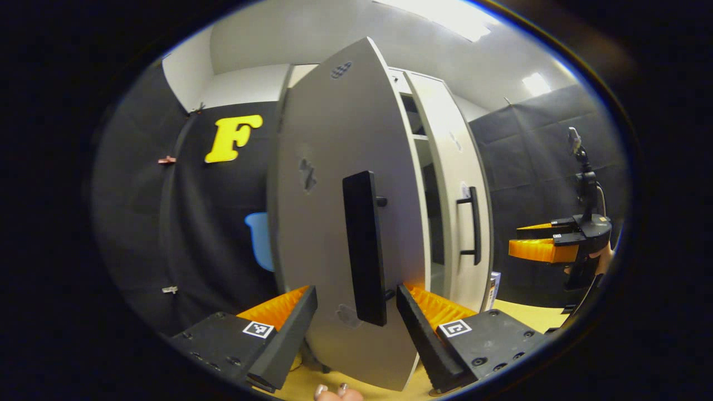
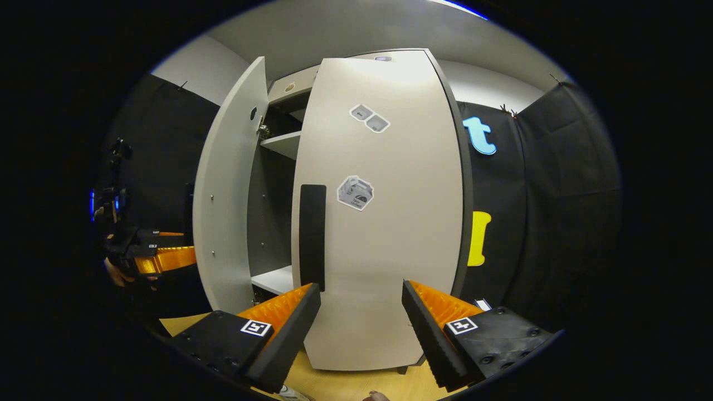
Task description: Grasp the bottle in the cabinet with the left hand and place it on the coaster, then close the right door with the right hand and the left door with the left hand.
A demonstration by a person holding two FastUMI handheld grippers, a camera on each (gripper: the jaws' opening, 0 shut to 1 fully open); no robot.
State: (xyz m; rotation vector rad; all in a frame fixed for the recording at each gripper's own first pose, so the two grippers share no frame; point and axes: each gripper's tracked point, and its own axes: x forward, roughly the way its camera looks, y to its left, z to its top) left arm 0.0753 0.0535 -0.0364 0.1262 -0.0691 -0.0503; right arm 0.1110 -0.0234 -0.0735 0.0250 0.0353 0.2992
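Note:
The cabinet's left door [image 1: 328, 167] stands partly open, its outer face toward me. Its black bar handle [image 1: 365, 248] lies between the fingers of my left gripper [image 1: 356, 294], which is open and not pressing on it. The right door [image 2: 384, 223], with stickers and a black handle [image 2: 312, 234], faces my right gripper [image 2: 362, 288], which is open and holds nothing. This door lies close to the cabinet front; I cannot tell whether it is fully closed. Between the doors, the interior shelves [image 2: 281, 142] show. In the left gripper view the right gripper [image 1: 548, 248] hovers off to the right.
The cabinet stands on a wooden tabletop [image 1: 529, 314]. A small white box [image 1: 493, 289] sits by the cabinet's right foot. A black camera stand [image 1: 585, 178] rises behind the right gripper. The left gripper [image 2: 161, 257] and a hand show beyond the left door [image 2: 228, 189].

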